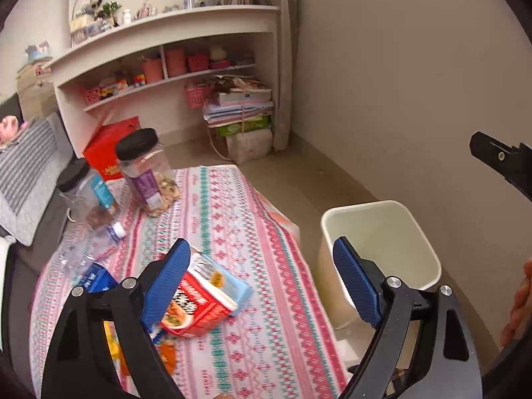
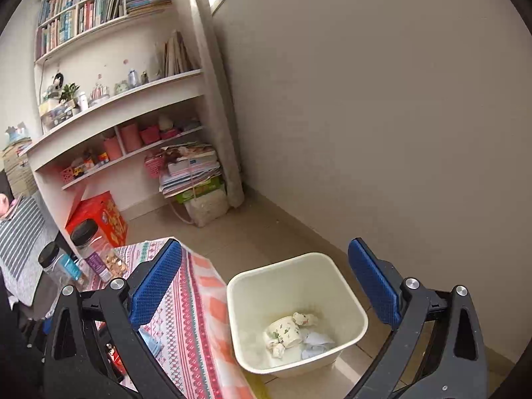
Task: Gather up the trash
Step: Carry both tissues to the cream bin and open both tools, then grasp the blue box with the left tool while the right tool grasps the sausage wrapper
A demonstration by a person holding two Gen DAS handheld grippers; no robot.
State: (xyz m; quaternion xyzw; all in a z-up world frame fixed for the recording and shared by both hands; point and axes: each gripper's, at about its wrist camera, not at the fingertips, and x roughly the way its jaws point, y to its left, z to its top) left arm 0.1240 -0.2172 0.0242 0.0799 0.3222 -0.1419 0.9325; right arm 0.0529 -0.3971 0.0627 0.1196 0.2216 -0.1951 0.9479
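Observation:
My left gripper [image 1: 262, 282] is open over the patterned tablecloth [image 1: 252, 232], with nothing pressed between its blue pads. A red and blue snack box [image 1: 202, 302] lies on the cloth, right beside the left pad [image 1: 166, 286]. A crushed clear bottle [image 1: 89, 262] with a blue label lies further left. An orange wrapper [image 1: 168, 355] shows under the left finger. My right gripper [image 2: 266, 286] is open and empty above the cream bin [image 2: 246, 332], which stands on the floor beside the table. Crumpled paper and a paper cup [image 2: 287, 331] lie in the bin [image 1: 375, 232].
Two black-lidded jars [image 1: 149, 173] [image 1: 84, 193] stand at the table's far left. A red box [image 1: 109, 146], stacked books [image 1: 239, 109] and shelves [image 1: 173, 23] are behind. A bare wall [image 2: 382, 133] runs along the right. A hand [image 1: 522, 299] shows at the right edge.

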